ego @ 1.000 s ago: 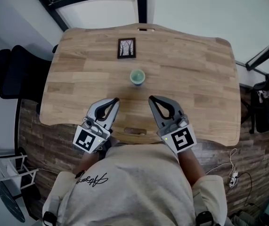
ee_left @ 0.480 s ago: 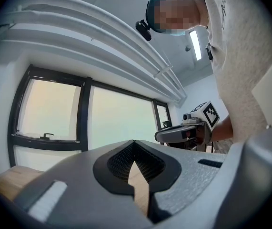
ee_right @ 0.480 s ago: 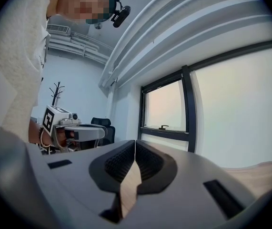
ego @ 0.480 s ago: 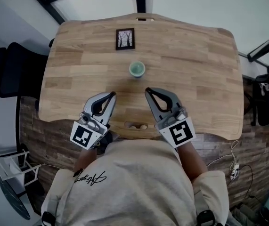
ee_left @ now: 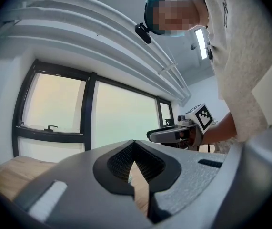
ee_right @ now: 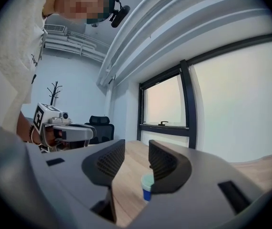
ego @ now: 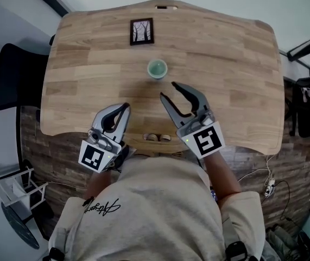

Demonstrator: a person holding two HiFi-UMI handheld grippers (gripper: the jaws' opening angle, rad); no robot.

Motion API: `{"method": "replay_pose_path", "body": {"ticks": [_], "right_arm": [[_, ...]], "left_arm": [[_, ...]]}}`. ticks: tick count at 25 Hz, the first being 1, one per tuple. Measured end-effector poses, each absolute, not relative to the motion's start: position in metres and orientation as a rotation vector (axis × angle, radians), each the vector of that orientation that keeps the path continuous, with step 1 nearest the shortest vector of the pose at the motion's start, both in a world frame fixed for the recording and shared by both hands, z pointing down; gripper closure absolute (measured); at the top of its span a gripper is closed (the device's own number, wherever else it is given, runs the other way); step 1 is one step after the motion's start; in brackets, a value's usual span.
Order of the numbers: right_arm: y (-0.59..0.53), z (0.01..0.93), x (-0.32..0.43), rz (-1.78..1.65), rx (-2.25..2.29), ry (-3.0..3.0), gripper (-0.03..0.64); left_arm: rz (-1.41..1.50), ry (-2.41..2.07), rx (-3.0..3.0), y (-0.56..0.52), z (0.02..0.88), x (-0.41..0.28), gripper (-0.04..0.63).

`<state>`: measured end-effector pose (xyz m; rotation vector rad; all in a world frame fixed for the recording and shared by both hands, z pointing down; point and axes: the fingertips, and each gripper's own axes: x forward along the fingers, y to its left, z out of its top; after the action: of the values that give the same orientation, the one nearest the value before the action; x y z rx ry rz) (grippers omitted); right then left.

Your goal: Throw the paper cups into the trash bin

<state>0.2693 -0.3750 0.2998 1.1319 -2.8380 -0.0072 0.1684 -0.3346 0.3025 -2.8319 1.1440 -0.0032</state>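
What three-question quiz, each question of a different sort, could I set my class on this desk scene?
1. True or false: the paper cup stands upright on the table.
2. The right gripper has its jaws: A) together; B) apart with nothing between them; C) closed on the cup.
3. What sits on the table beyond the cup, toward the far edge?

Key
1. True.
2. B. The jaws have just been opening, and the cup stands ahead of them, not between them.
3. A small framed picture.
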Motion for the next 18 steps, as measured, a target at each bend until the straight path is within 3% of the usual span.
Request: {"method": "replay_pose_path", "body": {"ticks": [7, 18], "right_arm": [[-0.397, 0.316, 0.267, -0.047, 1.174, -2.843, 0.374], [-0.427, 0.371, 0.256, -0.039, 1.166, -2.745, 0.341]], "left_arm": [[-0.04, 1.185, -2.867, -0.33, 0.321, 0.162, 0.592], [-0.071, 1.225, -2.9, -0.325, 0.341, 0.159, 0.592]]}}
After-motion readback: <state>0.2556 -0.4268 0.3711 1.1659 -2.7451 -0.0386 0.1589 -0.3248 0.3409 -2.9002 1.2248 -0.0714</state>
